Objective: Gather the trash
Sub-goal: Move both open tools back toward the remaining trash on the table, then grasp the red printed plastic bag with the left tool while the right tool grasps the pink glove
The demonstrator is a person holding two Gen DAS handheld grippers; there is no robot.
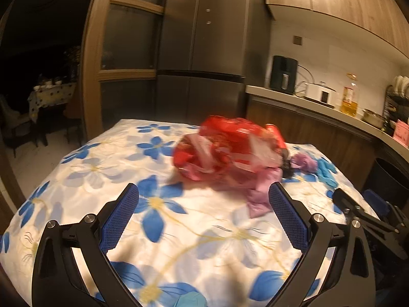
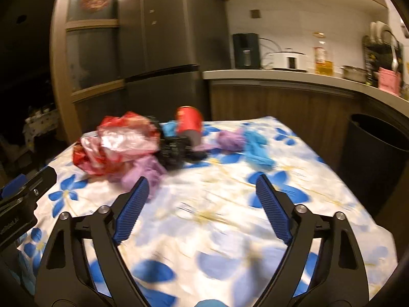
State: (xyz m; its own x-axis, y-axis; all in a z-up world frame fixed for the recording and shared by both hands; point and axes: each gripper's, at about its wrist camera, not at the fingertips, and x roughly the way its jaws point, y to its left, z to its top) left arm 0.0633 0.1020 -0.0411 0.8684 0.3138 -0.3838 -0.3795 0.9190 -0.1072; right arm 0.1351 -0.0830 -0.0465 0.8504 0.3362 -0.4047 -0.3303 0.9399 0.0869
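Trash lies piled on a table with a blue-flowered cloth [image 1: 153,220] [image 2: 209,212]. A crumpled red and clear plastic bag [image 1: 225,148] [image 2: 120,143] lies in front, with a pink-purple bag [image 1: 258,192] [image 2: 145,171] beside it. A red can [image 2: 189,121], black wrapper [image 2: 176,151], purple wad [image 2: 230,139] [image 1: 304,162] and blue piece [image 2: 258,148] [image 1: 326,170] lie behind. My left gripper [image 1: 203,192] is open and empty, just short of the red bag. My right gripper [image 2: 203,181] is open and empty, over bare cloth.
A dark bin [image 2: 375,151] [image 1: 388,176] stands at the table's right. A kitchen counter [image 2: 294,76] with appliances runs behind, a fridge [image 1: 204,51] at the back. The right gripper's body shows in the left view [image 1: 358,212], the left one's in the right view [image 2: 23,199].
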